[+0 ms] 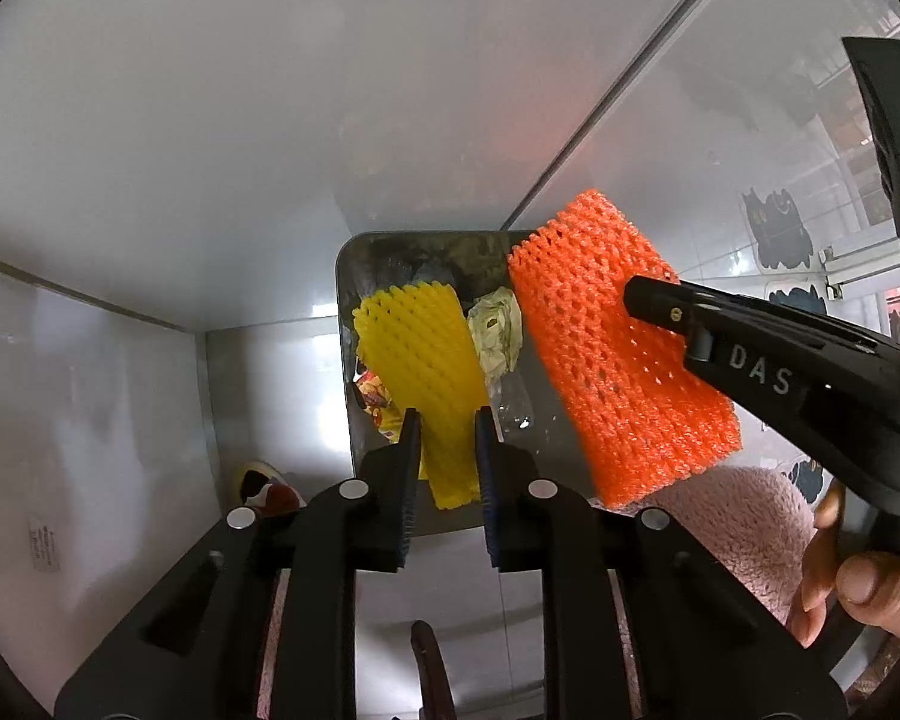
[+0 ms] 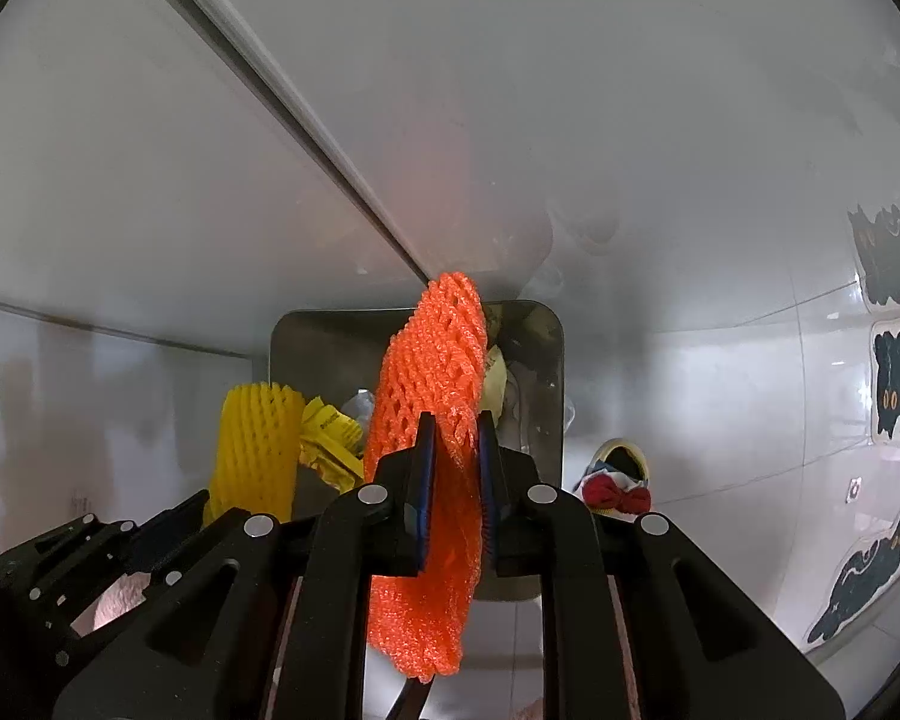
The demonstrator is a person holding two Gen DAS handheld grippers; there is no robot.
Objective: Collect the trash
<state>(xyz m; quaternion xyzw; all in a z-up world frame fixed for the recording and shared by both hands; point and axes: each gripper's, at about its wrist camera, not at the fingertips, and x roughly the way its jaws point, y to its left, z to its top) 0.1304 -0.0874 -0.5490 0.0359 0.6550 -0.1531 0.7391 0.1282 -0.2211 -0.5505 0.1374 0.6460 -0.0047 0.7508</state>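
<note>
Two foam nets hang over the metal bin (image 1: 345, 300) at frame centre: the left gripper (image 1: 447, 426) pinches the yellow net (image 1: 420, 348), the right gripper (image 2: 456, 438) pinches the orange net (image 2: 432, 372). Light, springy foam could likely catch the rim on release and tumble outside.

1. An orange foam net sleeve (image 1: 621, 354) is held flattened and tilted above the metal bin (image 1: 345, 360).
2. A yellow foam net sleeve (image 1: 423, 366) is held over the bin's crumpled wrappers (image 1: 498, 324).
</note>
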